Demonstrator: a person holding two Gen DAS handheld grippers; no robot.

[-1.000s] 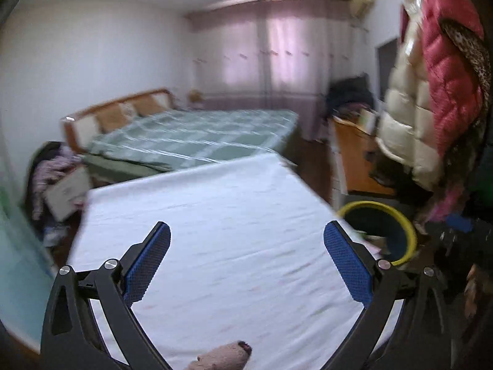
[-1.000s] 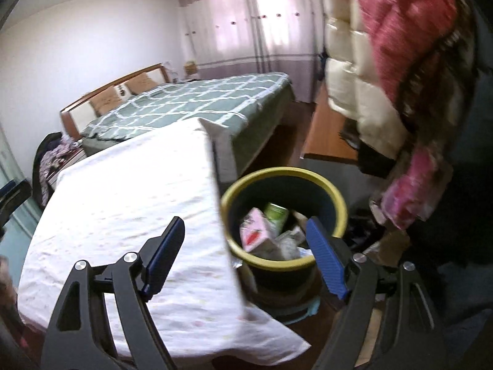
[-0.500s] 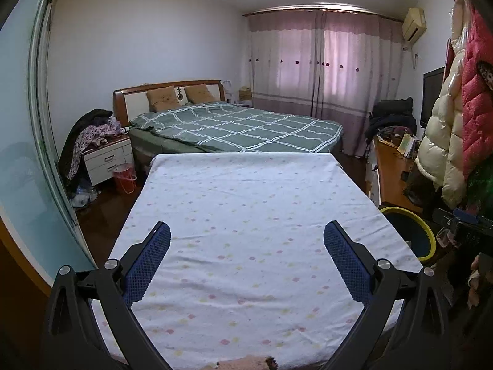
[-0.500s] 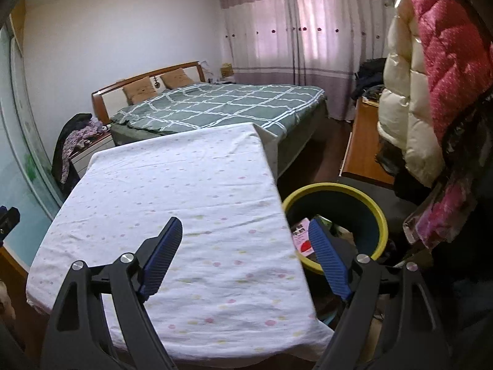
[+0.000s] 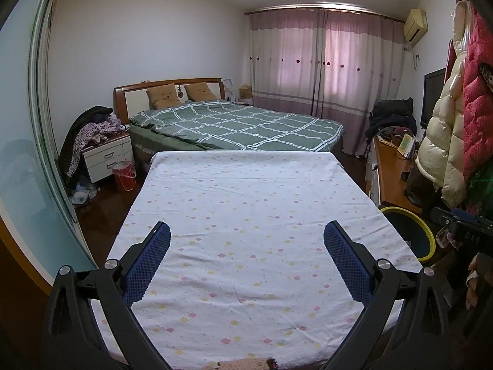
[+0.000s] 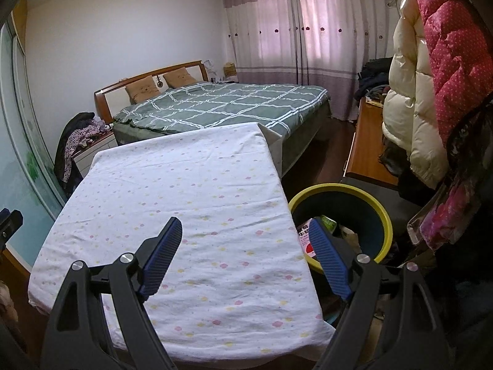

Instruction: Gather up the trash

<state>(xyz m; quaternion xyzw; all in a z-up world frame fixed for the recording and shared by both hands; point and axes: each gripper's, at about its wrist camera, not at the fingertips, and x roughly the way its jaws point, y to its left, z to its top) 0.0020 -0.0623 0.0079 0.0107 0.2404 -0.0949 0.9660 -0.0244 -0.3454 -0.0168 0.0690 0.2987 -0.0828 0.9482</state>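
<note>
A table under a white cloth with small coloured dots (image 5: pixel 246 215) (image 6: pixel 191 203) fills the middle of both views. A dark bin with a yellow rim (image 6: pixel 366 197) (image 5: pixel 428 237) stands on the floor at the table's right side. Trash lies inside it, including a red-and-white carton (image 6: pixel 305 239) and a green packet (image 6: pixel 328 223). My left gripper (image 5: pixel 246 246) hangs open over the near half of the cloth, nothing between its blue pads. My right gripper (image 6: pixel 245 240) is open above the cloth's right edge, its right finger (image 6: pixel 326 256) over the bin's rim.
Behind the table stands a bed with a green checked cover (image 5: pixel 240 123). A nightstand piled with clothes (image 5: pixel 104 151) and a red pail (image 5: pixel 123 174) are at the left. Padded jackets (image 6: pixel 431 71) hang at the right over a wooden desk (image 6: pixel 366 148). A glass sliding door (image 5: pixel 21 154) runs along the left.
Both views swung left from the bin to the table over the first half second, then held still. The bin slid from the centre of the right wrist view to its right side.
</note>
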